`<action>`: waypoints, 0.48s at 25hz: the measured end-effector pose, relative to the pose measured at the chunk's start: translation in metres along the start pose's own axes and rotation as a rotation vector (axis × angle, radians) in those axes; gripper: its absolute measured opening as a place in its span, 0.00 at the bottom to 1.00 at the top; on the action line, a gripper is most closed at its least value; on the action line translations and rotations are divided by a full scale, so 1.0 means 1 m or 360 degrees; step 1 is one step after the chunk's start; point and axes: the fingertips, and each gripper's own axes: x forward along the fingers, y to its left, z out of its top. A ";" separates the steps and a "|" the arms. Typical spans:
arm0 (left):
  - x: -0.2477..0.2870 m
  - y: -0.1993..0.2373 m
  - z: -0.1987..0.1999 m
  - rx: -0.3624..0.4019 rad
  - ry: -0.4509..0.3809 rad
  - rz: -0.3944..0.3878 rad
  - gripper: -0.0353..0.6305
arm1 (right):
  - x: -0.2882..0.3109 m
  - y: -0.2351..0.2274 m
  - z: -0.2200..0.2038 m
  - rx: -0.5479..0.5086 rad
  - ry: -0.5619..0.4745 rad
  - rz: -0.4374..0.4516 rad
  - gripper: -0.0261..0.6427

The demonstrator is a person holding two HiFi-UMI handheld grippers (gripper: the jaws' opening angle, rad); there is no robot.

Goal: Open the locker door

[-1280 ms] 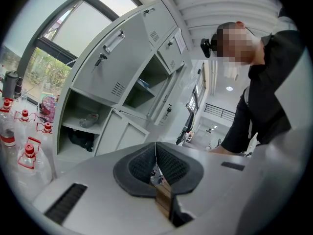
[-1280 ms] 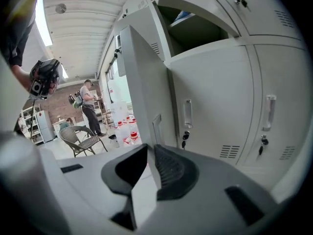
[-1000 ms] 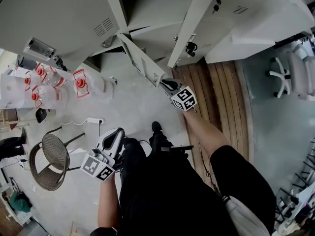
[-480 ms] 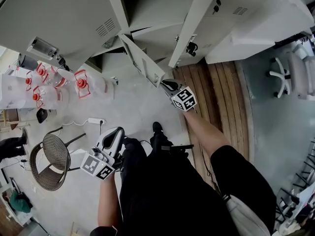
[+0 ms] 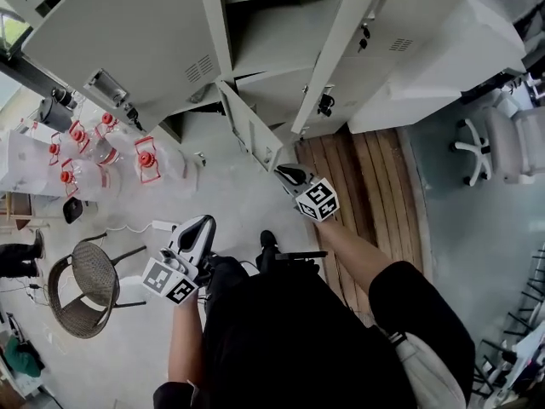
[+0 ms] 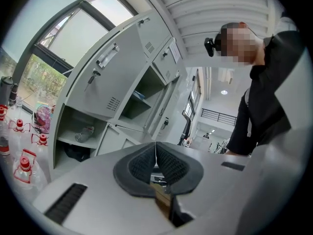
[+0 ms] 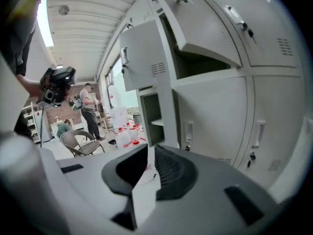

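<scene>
Sheet-metal locker door (image 5: 249, 126), ajar in the lower row of lockers (image 5: 136, 32), should be light, stiff and slick, best taken by its free edge, where the right tongs (image 7: 148, 154) are closing on it; left tongs (image 6: 155, 154) idle, pressed together, empty.

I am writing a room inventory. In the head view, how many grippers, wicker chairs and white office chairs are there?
Grippers: 2 (left gripper; right gripper, fingers closing on the locker door)
Wicker chairs: 1
White office chairs: 1
Total: 4
</scene>
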 end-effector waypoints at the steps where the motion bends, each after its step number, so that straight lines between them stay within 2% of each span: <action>1: 0.001 -0.002 0.005 0.0004 -0.0014 -0.0011 0.08 | -0.006 0.010 0.009 -0.0029 -0.0015 0.0028 0.12; 5: 0.002 -0.011 0.024 0.0042 -0.0068 -0.0052 0.08 | -0.033 0.039 0.066 -0.0075 -0.0153 0.0085 0.11; 12: 0.007 -0.031 0.067 0.0203 -0.0152 -0.0104 0.08 | -0.076 0.087 0.194 -0.0168 -0.0483 0.0187 0.09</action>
